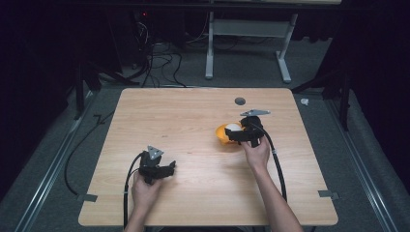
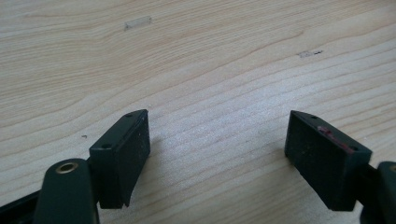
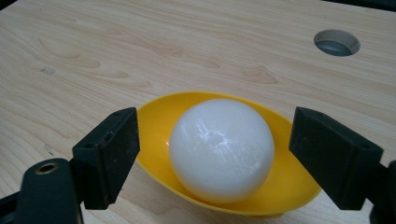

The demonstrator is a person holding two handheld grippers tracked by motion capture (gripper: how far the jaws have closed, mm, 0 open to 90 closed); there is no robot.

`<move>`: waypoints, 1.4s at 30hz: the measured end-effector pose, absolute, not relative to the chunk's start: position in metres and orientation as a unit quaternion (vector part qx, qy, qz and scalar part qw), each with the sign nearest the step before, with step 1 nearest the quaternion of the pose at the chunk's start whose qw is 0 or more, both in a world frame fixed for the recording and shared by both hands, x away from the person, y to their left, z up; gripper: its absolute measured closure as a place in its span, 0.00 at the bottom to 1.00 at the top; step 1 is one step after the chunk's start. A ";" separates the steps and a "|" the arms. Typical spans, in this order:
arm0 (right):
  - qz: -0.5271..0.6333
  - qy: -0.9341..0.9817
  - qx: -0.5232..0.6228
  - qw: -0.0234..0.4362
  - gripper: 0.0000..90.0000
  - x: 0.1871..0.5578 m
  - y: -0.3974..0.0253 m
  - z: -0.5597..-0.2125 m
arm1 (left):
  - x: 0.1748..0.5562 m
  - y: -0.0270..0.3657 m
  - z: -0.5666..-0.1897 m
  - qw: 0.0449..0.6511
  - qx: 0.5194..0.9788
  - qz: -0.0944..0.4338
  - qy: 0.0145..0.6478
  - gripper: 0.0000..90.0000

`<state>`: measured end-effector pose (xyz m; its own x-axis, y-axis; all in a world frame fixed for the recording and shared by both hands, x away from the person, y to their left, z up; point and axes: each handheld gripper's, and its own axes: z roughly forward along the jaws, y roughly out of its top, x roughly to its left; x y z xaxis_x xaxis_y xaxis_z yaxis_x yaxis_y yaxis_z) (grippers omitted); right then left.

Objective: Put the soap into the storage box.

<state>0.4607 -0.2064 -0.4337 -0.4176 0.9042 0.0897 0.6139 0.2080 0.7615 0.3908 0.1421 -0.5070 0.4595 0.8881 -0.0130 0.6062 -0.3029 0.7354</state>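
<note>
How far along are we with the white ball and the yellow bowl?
Done, it seems: the white ball already sits in the yellow bowl. In hand: the right gripper is open, jaws either side of the ball, touching nothing. The left gripper is open over bare table. Left, probably: gripping or backing away; I cannot tell which.

light wooden table carried yellow bowl right of centre; round hole near far edge.

Light wooden table with a round cable hole, grey carpet floor, white metal table frame behind, tangled black cables, dark surroundings.
</note>
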 end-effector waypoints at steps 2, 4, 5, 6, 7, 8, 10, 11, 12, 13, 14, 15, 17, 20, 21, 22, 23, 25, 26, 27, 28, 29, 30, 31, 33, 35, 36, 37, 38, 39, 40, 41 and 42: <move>0.376 0.753 0.504 0.194 0.19 0.460 -0.207 -0.433 | 0.391 0.142 -0.507 0.346 0.781 0.204 0.478 0.25; 0.371 0.756 0.499 0.205 0.19 0.456 -0.206 -0.430 | 0.391 0.142 -0.507 0.346 0.781 0.204 0.478 0.25; 0.371 0.757 0.498 0.204 0.19 0.456 -0.206 -0.430 | 0.391 0.142 -0.507 0.346 0.781 0.204 0.478 0.25; 0.371 0.757 0.498 0.204 0.19 0.456 -0.206 -0.430 | 0.391 0.142 -0.507 0.346 0.781 0.204 0.478 0.25; 0.370 0.757 0.498 0.205 0.19 0.455 -0.206 -0.429 | 0.391 0.142 -0.507 0.346 0.781 0.204 0.478 0.25; 0.370 0.758 0.496 0.207 0.19 0.454 -0.206 -0.429 | 0.391 0.142 -0.507 0.346 0.781 0.204 0.478 0.25; 0.373 0.758 0.495 0.206 0.19 0.453 -0.206 -0.427 | 0.391 0.142 -0.507 0.346 0.781 0.204 0.478 0.25; 0.374 0.757 0.494 0.206 0.19 0.452 -0.206 -0.426 | 0.391 0.142 -0.507 0.346 0.781 0.204 0.478 0.25; 0.376 0.757 0.493 0.207 0.19 0.452 -0.206 -0.425 | 0.391 0.142 -0.507 0.346 0.781 0.204 0.478 0.25; 0.378 0.756 0.492 0.207 0.19 0.451 -0.207 -0.424 | 0.391 0.142 -0.507 0.346 0.781 0.204 0.478 0.25; 0.379 0.756 0.493 0.207 0.19 0.450 -0.207 -0.423 | 0.391 0.142 -0.507 0.346 0.781 0.204 0.478 0.25; 0.380 0.755 0.493 0.207 0.19 0.449 -0.209 -0.422 | 0.391 0.142 -0.507 0.346 0.781 0.204 0.478 0.25; 0.382 0.754 0.493 0.208 0.19 0.447 -0.211 -0.420 | 0.391 0.142 -0.507 0.346 0.781 0.204 0.478 0.25; 0.385 0.752 0.492 0.207 0.19 0.443 -0.214 -0.417 | 0.391 0.142 -0.507 0.346 0.781 0.204 0.478 0.25; 0.387 0.751 0.493 0.207 0.19 0.442 -0.215 -0.416 | 0.391 0.142 -0.507 0.346 0.781 0.204 0.478 0.25; 0.387 0.751 0.493 0.207 0.19 0.442 -0.215 -0.416 | 0.391 0.142 -0.507 0.346 0.781 0.204 0.478 0.25; 0.390 0.749 0.494 0.208 0.19 0.440 -0.218 -0.413 | 0.391 0.142 -0.507 0.346 0.781 0.204 0.478 0.25; 0.393 0.747 0.494 0.208 0.19 0.437 -0.220 -0.412 | 0.391 0.142 -0.507 0.346 0.781 0.204 0.478 0.25; 0.393 0.747 0.494 0.210 0.20 0.436 -0.220 -0.411 | 0.391 0.142 -0.507 0.346 0.781 0.203 0.478 0.25; 0.400 0.743 0.492 0.215 0.21 0.434 -0.222 -0.411 | 0.391 0.142 -0.507 0.346 0.781 0.203 0.478 0.25; 0.403 0.741 0.493 0.213 0.21 0.432 -0.223 -0.411 | 0.391 0.142 -0.507 0.346 0.781 0.203 0.478 0.25; 0.403 0.741 0.493 0.212 0.21 0.431 -0.225 -0.412 | 0.391 0.142 -0.507 0.346 0.781 0.203 0.478 0.25; 0.403 0.741 0.494 0.213 0.21 0.430 -0.227 -0.413 | 0.391 0.142 -0.507 0.346 0.781 0.203 0.478 0.25; 0.402 0.740 0.497 0.212 0.21 0.428 -0.228 -0.413 | 0.391 0.142 -0.507 0.346 0.781 0.203 0.478 0.25; 0.405 0.737 0.497 0.214 0.21 0.424 -0.232 -0.414 | 0.391 0.142 -0.507 0.346 0.781 0.203 0.478 0.25; 0.406 0.734 0.500 0.214 0.21 0.421 -0.236 -0.415 | 0.391 0.142 -0.507 0.346 0.781 0.203 0.478 0.25; 0.408 0.732 0.502 0.214 0.21 0.419 -0.238 -0.415 | 0.391 0.142 -0.507 0.346 0.781 0.204 0.478 0.25; 0.408 0.730 0.505 0.214 0.21 0.417 -0.239 -0.415 | 0.391 0.142 -0.507 0.346 0.781 0.204 0.478 0.25; 0.409 0.729 0.505 0.216 0.21 0.416 -0.241 -0.415 | 0.391 0.142 -0.507 0.346 0.781 0.204 0.478 0.25; 0.411 0.727 0.506 0.217 0.21 0.414 -0.243 -0.415 | 0.391 0.142 -0.507 0.346 0.781 0.203 0.478 0.25; 0.412 0.725 0.507 0.217 0.21 0.413 -0.245 -0.415 | 0.391 0.142 -0.507 0.346 0.781 0.204 0.478 0.25; 0.412 0.724 0.507 0.219 0.21 0.412 -0.247 -0.415 | 0.391 0.142 -0.507 0.346 0.781 0.204 0.478 0.25; 0.413 0.723 0.507 0.220 0.21 0.411 -0.248 -0.416 | 0.391 0.142 -0.507 0.346 0.781 0.204 0.478 0.25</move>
<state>0.4109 -0.2479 -0.4155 -0.3886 0.9158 0.1016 0.5524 0.1433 0.8211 0.3910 0.1420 -0.5070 0.4592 0.8882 -0.0130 0.6063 -0.3026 0.7354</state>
